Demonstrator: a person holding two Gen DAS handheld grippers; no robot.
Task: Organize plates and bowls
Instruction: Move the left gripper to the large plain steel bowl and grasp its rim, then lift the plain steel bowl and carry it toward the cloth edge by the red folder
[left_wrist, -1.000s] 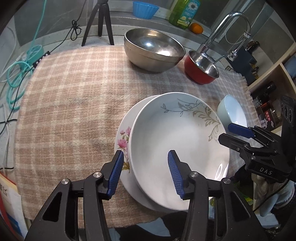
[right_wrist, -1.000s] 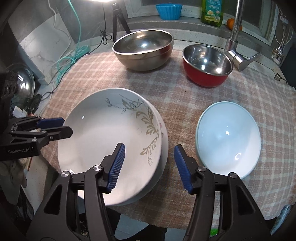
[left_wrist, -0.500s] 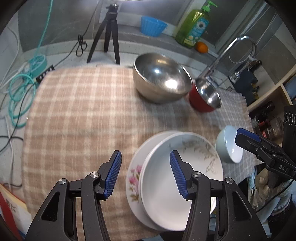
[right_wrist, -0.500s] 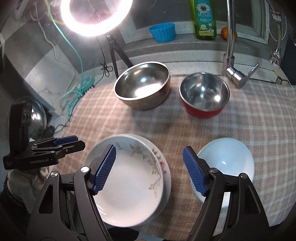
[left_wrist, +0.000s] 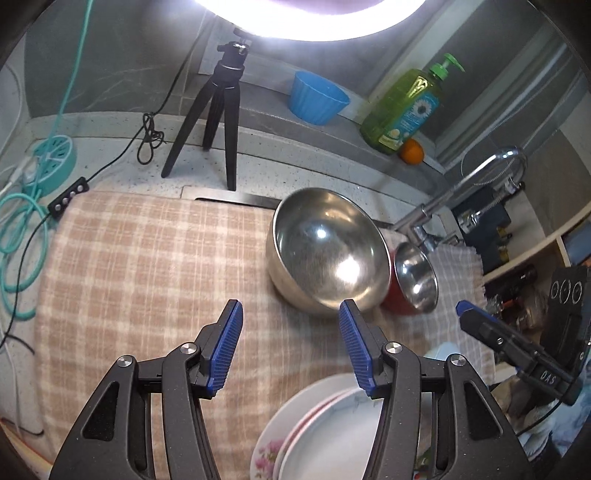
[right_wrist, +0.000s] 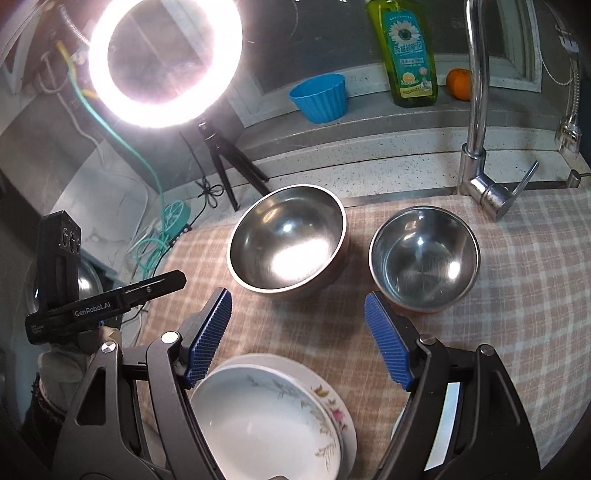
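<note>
Two white plates are stacked near the front edge of the checked cloth: a leaf-patterned deep plate on a pink-flowered plate; the stack shows in the left wrist view too. A large steel bowl and a red bowl with steel inside stand at the back. A pale blue bowl is mostly hidden behind my fingers. My left gripper is open and empty above the cloth. My right gripper is open and empty above the plates.
A checked cloth covers the counter. A tap rises at the back right. A ring light on a tripod stands at the back left. A blue cup, soap bottle and orange sit on the ledge. Cables lie left.
Both grippers have risen and drawn back from the stacked plates, staying open. The plates now sit low in both views and the ring light has come into sight.
</note>
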